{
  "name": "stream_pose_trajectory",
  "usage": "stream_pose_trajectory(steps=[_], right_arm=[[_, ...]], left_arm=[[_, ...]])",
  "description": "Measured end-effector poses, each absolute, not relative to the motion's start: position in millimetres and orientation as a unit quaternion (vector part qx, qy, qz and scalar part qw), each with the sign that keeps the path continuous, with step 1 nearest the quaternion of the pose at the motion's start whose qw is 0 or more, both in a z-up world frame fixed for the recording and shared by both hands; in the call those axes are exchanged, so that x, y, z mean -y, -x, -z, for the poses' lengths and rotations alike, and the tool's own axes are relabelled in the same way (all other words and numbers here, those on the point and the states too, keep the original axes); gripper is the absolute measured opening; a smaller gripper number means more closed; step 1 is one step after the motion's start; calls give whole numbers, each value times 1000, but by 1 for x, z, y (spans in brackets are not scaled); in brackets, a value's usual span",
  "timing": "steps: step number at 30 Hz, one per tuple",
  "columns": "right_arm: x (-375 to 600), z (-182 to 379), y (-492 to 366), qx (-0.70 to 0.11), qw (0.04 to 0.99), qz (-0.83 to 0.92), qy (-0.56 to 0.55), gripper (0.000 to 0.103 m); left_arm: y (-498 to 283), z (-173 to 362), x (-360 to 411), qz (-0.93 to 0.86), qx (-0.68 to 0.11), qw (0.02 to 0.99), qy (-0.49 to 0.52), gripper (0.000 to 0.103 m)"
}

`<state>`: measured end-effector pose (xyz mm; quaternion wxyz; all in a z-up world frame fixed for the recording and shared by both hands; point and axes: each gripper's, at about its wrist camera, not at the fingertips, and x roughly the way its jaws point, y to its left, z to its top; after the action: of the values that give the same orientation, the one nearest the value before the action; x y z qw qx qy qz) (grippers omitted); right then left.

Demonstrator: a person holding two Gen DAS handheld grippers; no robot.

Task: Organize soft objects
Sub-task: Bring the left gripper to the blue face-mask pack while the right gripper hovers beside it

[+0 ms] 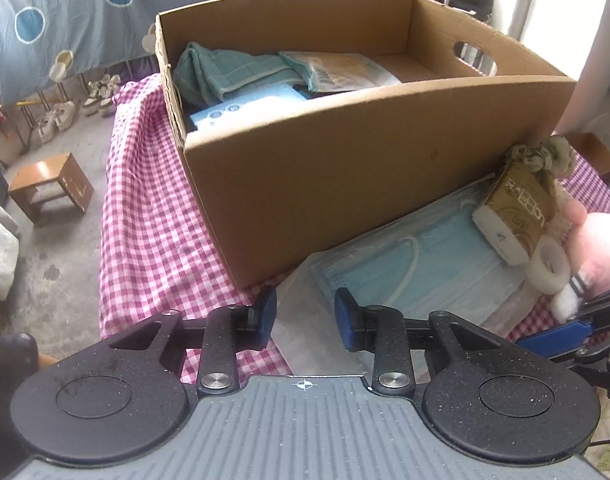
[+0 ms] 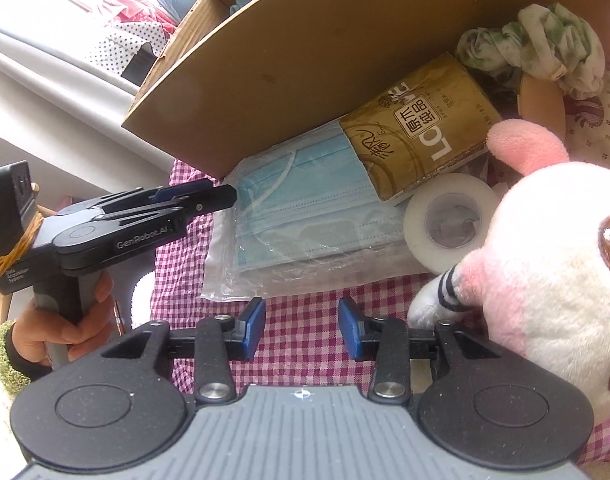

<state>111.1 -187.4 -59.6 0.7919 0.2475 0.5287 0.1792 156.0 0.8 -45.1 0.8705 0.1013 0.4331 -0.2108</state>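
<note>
Left wrist view: left gripper (image 1: 305,318) low over the table edge, level, pointing fwd at the cardboard box (image 1: 345,184); blue-padded jaws apart, nothing btwn them. Just ahead lies a clear crinkly bag of pale blue pleated face masks (image 1: 433,272), flat on the pink/white gingham cloth (image 1: 145,232), its far end against the box wall. Gold tissue pack (image 1: 513,212) lies tilted on the bag; white tape roll (image 1: 549,270) beside it. Box holds a teal waffle-weave towel (image 1: 229,72) and flat packets.

Right wrist view: right gripper (image 2: 301,328) hovers over the cloth, jaws apart, empty, near edge of mask bag just ahead. Fuzzy pink/white plush toy (image 2: 545,264) at right, touching the tape. Crumpled green/white scrunchie (image 2: 537,36) against the box. Left gripper (image 2: 209,196) seen side-on at left, held in person's hand (image 2: 65,320), tips at the bag's corner.
</note>
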Motion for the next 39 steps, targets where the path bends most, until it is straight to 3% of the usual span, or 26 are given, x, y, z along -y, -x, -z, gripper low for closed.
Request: stream_pose_trajectory(steps=[6,11,21,33,39], right_arm=[[178,56,-115,-537,794,-176,-221,43],[167,52,-114,-538,802,-181,-187,43],[163,53,-114,-535,806,-189,-167,43],[160,51,-113,-531,811,-196,-147,43],[159,53,-113,-530,811,-201,-144,43]], left_arm=[[-157,39,-10,197,-443,870,-85,38],[-162,34,-17,189,-445,873,-65,49],[-192,60,-13,191,-464,863,-59,49],[-180,48,-13,175,-462,867,-71,50],[-175,40,-19,161,-456,873,-63,58]])
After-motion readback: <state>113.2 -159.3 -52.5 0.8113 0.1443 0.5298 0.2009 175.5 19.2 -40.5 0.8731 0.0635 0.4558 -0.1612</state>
